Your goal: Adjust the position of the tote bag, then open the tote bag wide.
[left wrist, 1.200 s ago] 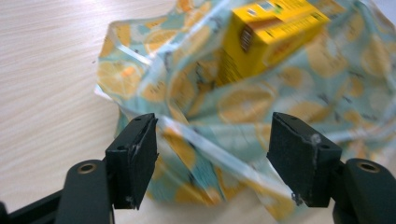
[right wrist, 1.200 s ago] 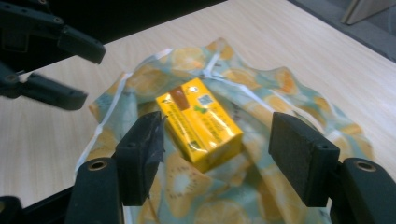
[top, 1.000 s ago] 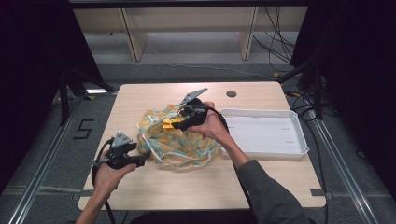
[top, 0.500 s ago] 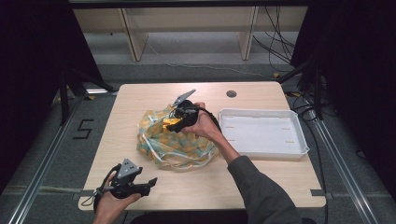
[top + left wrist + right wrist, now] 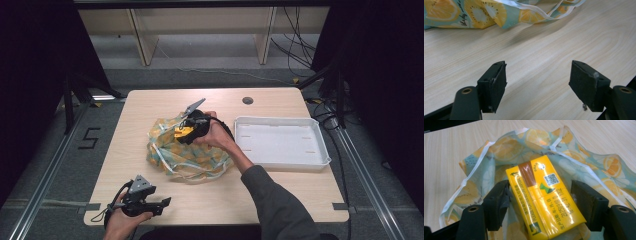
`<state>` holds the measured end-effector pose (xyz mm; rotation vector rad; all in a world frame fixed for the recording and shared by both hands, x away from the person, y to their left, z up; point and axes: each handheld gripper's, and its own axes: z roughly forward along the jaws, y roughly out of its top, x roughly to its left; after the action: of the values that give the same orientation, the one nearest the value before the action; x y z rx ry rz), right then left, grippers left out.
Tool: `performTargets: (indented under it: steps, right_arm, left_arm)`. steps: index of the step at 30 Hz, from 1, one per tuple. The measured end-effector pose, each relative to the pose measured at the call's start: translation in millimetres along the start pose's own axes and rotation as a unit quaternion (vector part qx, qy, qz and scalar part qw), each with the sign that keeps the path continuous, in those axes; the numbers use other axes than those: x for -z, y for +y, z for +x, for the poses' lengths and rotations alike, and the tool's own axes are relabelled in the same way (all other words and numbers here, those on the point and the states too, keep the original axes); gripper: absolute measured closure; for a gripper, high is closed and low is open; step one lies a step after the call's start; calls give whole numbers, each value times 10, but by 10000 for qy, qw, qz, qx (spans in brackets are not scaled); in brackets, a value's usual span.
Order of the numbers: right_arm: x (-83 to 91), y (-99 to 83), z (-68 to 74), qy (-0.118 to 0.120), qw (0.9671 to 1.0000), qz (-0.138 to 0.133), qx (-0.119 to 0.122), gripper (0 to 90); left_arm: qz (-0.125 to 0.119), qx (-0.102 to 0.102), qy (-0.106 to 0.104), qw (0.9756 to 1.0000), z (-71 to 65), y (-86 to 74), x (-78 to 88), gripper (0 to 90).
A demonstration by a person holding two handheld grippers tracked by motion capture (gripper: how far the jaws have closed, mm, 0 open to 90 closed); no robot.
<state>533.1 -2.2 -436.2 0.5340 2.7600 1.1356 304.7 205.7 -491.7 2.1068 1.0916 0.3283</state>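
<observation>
A crumpled fabric bag (image 5: 192, 157) printed with lemon slices lies in the middle of the table. My right gripper (image 5: 181, 134) hovers over its top, shut on a yellow plastic-wrapped packet (image 5: 183, 131). In the right gripper view the packet (image 5: 544, 197) sits tilted between the pads of my right gripper (image 5: 540, 185), above the bag's open mouth (image 5: 506, 147). These jaws have just eased apart a little, with the packet still between them. My left gripper (image 5: 164, 205) rests low near the table's front edge, open and holding nothing. The left gripper view has my left gripper (image 5: 537, 67) over bare wood, the bag (image 5: 474, 12) beyond.
A white rectangular tray (image 5: 280, 145) stands to the right of the bag. A dark round hole (image 5: 247, 100) marks the far side of the wooden table (image 5: 280, 195). Dark cables and frame rails run along both sides of the table.
My left gripper has drawn back from beside the bag to the table's front-left edge. My right gripper has shifted slightly left and lower over the bag with the packet.
</observation>
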Motion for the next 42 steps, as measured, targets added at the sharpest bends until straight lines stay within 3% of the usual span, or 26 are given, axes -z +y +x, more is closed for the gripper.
performTargets:
  steps: [3, 4, 7, 12, 16, 18, 22, 23, 26, 31, 32, 37, 39, 42]
  right_arm:
    - [-5, 2, -11, 33, 10000, 43, 83, 342]
    - [-14, -5, -9, 39, 10000, 41, 63, 353]
    - [-16, -14, -25, 68, 9998, 36, 158, 368]
    - [-8, -28, -51, 152, 9996, 56, 229, 396]
    - [-7, -44, -57, 186, 9995, 26, 238, 425]
    - [6, -48, -65, 233, 9993, 52, 288, 439]
    - [13, -66, -76, 280, 9992, 15, 280, 471]
    - [14, -66, -84, 307, 9990, 0, 326, 478]
    - [17, -69, -90, 311, 9988, 2, 365, 486]
    - [26, -66, -94, 315, 9987, 30, 389, 492]
    - [20, -65, -89, 295, 9988, -1, 385, 496]
    - [25, -58, -94, 291, 9992, 18, 287, 501]
    - [31, -45, -103, 285, 9991, 1, 318, 503]
    - [61, -1, -67, 280, 9989, 14, 388, 505]
  left_arm:
    - [-4, -8, -9, 10000, 2, -2, -4, 293]
    - [120, -8, -53, 9999, 8, 6, 8, 291]
    - [113, -66, 43, 9999, 5, -2, 4, 291]
    - [31, 46, -25, 10000, -2, -11, -19, 291]
    - [21, 24, -28, 10000, 6, -16, -24, 290]
    - [135, -20, 5, 9999, 9, -12, -13, 290]
    - [121, 6, -35, 9999, 2, -12, -21, 290]
    - [200, -79, -19, 9998, 14, -10, -13, 290]
    - [170, -6, -30, 9999, 5, -14, -21, 290]
    - [157, -52, -3, 9999, 8, -17, -22, 290]
    - [94, 28, -41, 9999, -3, -19, -35, 290]
    - [157, 27, -52, 9999, -6, -16, -43, 290]
    - [217, -77, -49, 9997, 0, -17, -43, 291]
    - [116, -33, -44, 9999, -18, -32, -60, 290]
